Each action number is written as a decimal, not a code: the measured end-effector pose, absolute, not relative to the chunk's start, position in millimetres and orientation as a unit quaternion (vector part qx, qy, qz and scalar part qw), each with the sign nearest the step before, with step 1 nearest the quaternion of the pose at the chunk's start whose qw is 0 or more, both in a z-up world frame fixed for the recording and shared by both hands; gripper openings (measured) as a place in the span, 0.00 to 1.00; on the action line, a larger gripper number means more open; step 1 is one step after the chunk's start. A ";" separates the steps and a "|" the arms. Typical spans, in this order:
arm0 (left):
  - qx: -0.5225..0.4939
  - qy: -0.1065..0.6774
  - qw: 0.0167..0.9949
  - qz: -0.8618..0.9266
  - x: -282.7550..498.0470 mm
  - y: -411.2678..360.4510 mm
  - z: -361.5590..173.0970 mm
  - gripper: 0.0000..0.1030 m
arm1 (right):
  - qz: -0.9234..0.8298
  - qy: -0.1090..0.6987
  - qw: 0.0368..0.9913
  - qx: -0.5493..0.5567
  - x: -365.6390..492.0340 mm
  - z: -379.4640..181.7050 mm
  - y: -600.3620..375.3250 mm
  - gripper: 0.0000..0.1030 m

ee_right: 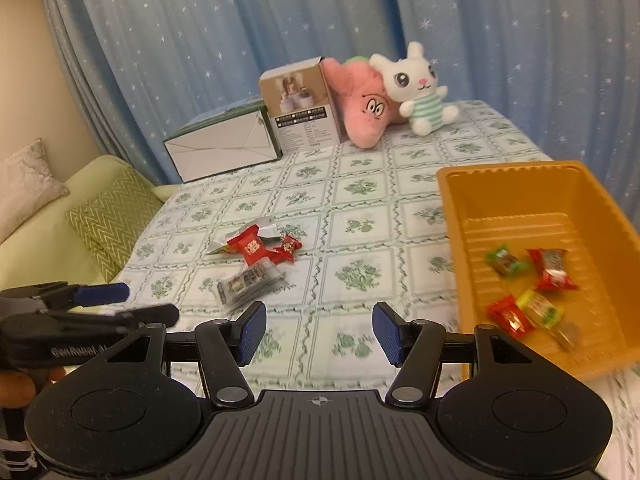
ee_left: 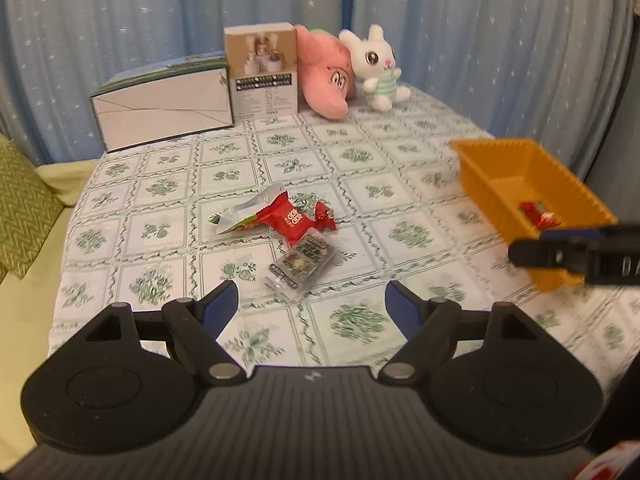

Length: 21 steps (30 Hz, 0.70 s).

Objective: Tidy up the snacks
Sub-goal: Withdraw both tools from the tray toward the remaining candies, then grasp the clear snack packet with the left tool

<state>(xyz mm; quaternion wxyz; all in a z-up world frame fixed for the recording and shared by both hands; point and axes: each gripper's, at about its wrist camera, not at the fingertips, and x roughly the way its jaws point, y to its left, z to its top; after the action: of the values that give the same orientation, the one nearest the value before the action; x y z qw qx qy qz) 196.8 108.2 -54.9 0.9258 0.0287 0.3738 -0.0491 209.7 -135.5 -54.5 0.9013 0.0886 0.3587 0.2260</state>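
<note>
A: Left gripper [ee_left: 312, 308]?
B: Jaws spread wide, nothing between the blue pads [ee_left: 224, 304]. Hovering over the tablecloth [ee_left: 360, 160], tilted down toward the loose snacks.

A: Right gripper [ee_right: 319, 332]?
B: Also apart, though narrower than the left. Empty too; only cloth showing in the gap. Seen from the left wrist as a dark bar crossing the near corner of the orange tray [ee_left: 532, 184].

A: Nearest to the left fingers?
B: A clear packet with dark print [ee_left: 302, 262], flat on the cloth, just ahead of the fingertips. Not touched.

A: Beyond that?
B: A red packet with white lettering [ee_left: 286, 218], lying partly over a white and green wrapper [ee_left: 240, 216]. Right beside it a small red twist candy [ee_left: 326, 216]. All four bunched together near the table's middle, well apart from the tray.

A: And the tray itself?
B: On the right side of the table. From the right wrist, five wrapped pieces inside: a green one [ee_right: 505, 260], a red one [ee_right: 554, 270], another red [ee_right: 510, 316], a yellow-green one [ee_right: 540, 308], and a pale one [ee_right: 570, 334] too blurred to describe further.

A: Farther back?
B: A low white box with a green edge [ee_left: 164, 108], a taller brown printed box [ee_left: 262, 72] next to it, then a pink plush [ee_left: 324, 76] with a white bunny plush [ee_left: 378, 66] leaning against it. Blue starred curtain [ee_left: 120, 20] behind everything.

A: Off the table?
B: A pale green sofa [ee_right: 52, 248] with a zigzag cushion [ee_right: 114, 220] at the left.
</note>
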 end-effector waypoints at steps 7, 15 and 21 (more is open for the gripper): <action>0.088 0.384 0.916 -0.078 239.4 111.8 -90.4 0.76 | 0.234 0.373 0.894 0.081 262.1 -76.6 -115.5 0.57; 0.113 0.408 0.899 -0.113 289.2 113.0 -120.9 0.66 | 0.230 0.391 0.887 0.088 306.4 -103.5 -102.4 0.57; 0.105 0.423 0.890 -0.135 306.9 113.2 -138.6 0.52 | 0.230 0.397 0.884 0.091 323.0 -112.0 -93.4 0.57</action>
<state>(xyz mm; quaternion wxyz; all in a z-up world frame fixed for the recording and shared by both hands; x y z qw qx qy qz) 306.9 113.2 -138.6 0.8900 0.1052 0.4228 -0.1348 323.0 -93.4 -112.0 0.8840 0.0909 0.3966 0.2302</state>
